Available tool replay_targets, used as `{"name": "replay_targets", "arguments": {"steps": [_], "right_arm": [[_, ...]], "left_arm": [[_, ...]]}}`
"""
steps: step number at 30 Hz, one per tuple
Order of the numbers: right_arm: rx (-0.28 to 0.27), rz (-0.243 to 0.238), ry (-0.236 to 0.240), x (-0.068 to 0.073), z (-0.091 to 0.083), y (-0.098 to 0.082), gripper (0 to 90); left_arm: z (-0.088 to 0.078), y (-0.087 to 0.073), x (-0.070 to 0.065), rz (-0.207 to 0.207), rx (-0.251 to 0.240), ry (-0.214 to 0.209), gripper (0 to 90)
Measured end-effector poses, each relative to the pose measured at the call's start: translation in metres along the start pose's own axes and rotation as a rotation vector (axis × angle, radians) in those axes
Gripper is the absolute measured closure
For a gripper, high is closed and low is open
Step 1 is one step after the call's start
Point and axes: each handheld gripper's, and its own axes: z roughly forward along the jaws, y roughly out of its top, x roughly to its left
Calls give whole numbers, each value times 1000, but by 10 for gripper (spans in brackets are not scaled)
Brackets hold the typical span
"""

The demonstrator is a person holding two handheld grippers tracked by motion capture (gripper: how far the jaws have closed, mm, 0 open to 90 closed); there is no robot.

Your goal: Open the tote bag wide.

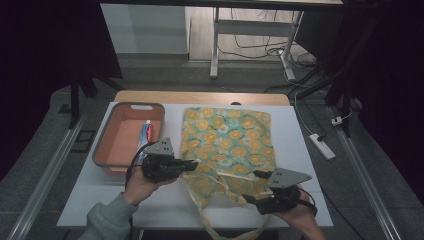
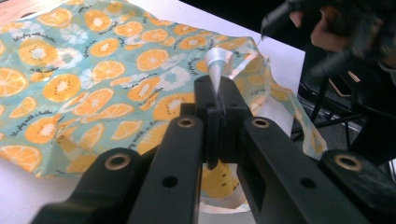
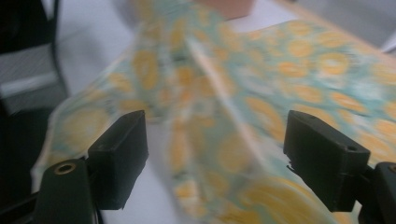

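A tote bag (image 1: pixel 227 135) printed with orange slices lies flat on the white table (image 1: pixel 310 200). My left gripper (image 1: pixel 194 165) is at the bag's near left edge. In the left gripper view it (image 2: pixel 218 100) is shut on a pinched fold of the bag's fabric (image 2: pixel 218 65), which stands up between the jaws. My right gripper (image 1: pixel 254 186) hovers over the bag's near right part with its jaws wide apart. The right gripper view is blurred; there the gripper (image 3: pixel 215 135) stands open, with the bag's cloth (image 3: pixel 280 70) beyond the jaws and nothing pressed.
A salmon tub (image 1: pixel 107 150) sits left of the bag with a toothpaste tube (image 1: pixel 145 134) inside. The bag's strap (image 1: pixel 205 220) trails over the table's near edge. A power strip (image 1: pixel 321 146) lies on the floor at the right.
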Motion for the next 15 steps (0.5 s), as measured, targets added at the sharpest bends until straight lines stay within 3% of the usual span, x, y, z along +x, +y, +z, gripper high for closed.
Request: {"name": "replay_targets", "arguments": {"steps": [1, 5, 11, 15], "right_arm": [[25, -35, 5, 7, 9, 6, 203], [47, -56, 4, 9, 25, 17, 184], [84, -63, 30, 1, 53, 32, 187], [135, -53, 21, -3, 71, 34, 190]], "left_arm": [[0, 0, 1, -2, -2, 0, 882], [1, 2, 3, -5, -5, 5, 882], [0, 3, 5, -11, -23, 14, 882], [-2, 4, 6, -11, -37, 23, 882]]}}
